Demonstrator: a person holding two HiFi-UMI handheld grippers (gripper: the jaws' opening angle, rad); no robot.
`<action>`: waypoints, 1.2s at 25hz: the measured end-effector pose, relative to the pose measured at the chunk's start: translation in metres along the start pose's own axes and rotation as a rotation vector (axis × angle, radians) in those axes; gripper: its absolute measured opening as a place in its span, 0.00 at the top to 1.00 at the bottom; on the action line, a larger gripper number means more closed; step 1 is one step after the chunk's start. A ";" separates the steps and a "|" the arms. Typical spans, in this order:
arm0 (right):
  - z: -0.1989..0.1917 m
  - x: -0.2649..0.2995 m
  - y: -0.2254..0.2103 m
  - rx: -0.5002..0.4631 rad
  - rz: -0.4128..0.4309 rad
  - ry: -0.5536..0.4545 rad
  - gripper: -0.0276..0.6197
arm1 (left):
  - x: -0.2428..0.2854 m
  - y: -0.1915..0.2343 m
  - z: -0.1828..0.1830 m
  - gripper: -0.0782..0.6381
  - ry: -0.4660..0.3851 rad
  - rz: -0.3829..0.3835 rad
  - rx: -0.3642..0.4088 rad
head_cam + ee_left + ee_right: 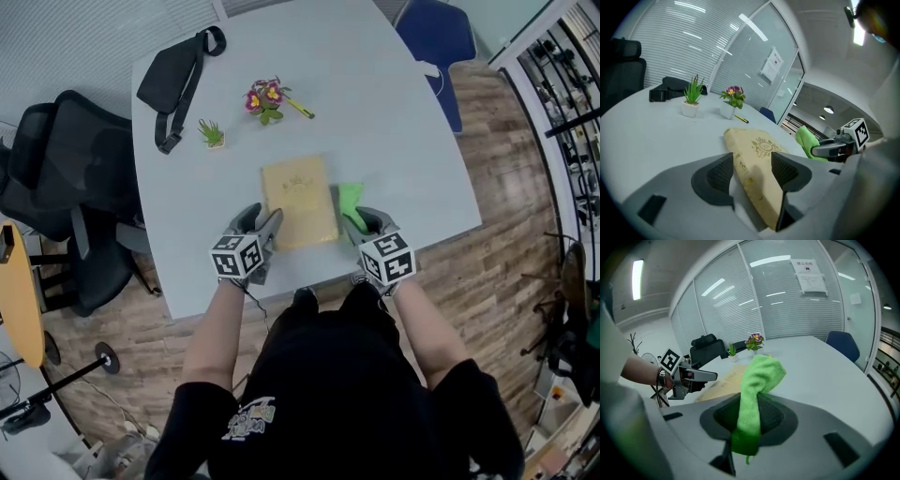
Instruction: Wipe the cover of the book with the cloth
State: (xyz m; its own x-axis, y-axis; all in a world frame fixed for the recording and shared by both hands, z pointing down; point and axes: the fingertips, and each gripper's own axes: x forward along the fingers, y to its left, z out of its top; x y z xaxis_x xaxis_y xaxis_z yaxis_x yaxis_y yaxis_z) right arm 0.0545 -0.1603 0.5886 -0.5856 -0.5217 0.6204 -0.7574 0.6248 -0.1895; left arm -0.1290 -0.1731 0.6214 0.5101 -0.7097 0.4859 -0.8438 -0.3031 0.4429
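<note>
1. Your left tool [752, 171] is clamped on the near left corner of the book [759, 145]. The spine sits between the pads, so it's pinning the book down for you.
2. Your right tool [750, 416] is clenched on the green cloth [759, 376], and a good wad of it pokes out past the jaws. From the head view, the cloth hangs just beside the book's right edge, off the cover.
3. The book lies flat, cover up, by the near edge of the counter [375, 112], roughly at the middle of that edge.
4. My read is that this is the setup step: book held, cloth loaded, no wiping yet. Next you'd bring the cloth left onto the cover, press it flat and sweep across. Go light near your left tool so the book doesn't twist out of its grip.
5. Containers, further out toward the far left corner:
   - One white pot [690, 108] holds a spiky green plant [693, 90].
   - A second pot [726, 110] holds pink flowers [733, 93], with a yellow pen [741, 119] just beside it.
   - The black bag [173, 75] lies near the corner. Can't tell what's in it.
</note>
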 end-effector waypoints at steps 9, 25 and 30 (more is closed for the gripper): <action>0.050 -0.020 -0.008 -0.118 0.165 -0.060 0.81 | -0.054 -0.032 0.045 0.54 -0.211 0.170 -0.012; 0.083 -0.056 0.035 -0.301 0.536 -0.093 0.81 | -0.163 -0.155 0.038 0.88 -0.430 0.474 0.003; 0.069 -0.063 0.059 -0.306 0.586 -0.084 0.81 | -0.176 -0.189 0.010 0.88 -0.350 0.478 0.101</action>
State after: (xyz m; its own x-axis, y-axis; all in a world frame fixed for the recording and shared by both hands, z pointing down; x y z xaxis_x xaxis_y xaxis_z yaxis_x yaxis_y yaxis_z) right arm 0.0268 -0.1312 0.4857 -0.9053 -0.0812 0.4168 -0.1982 0.9489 -0.2455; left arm -0.0615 0.0030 0.4445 -0.0009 -0.9443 0.3292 -0.9866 0.0545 0.1537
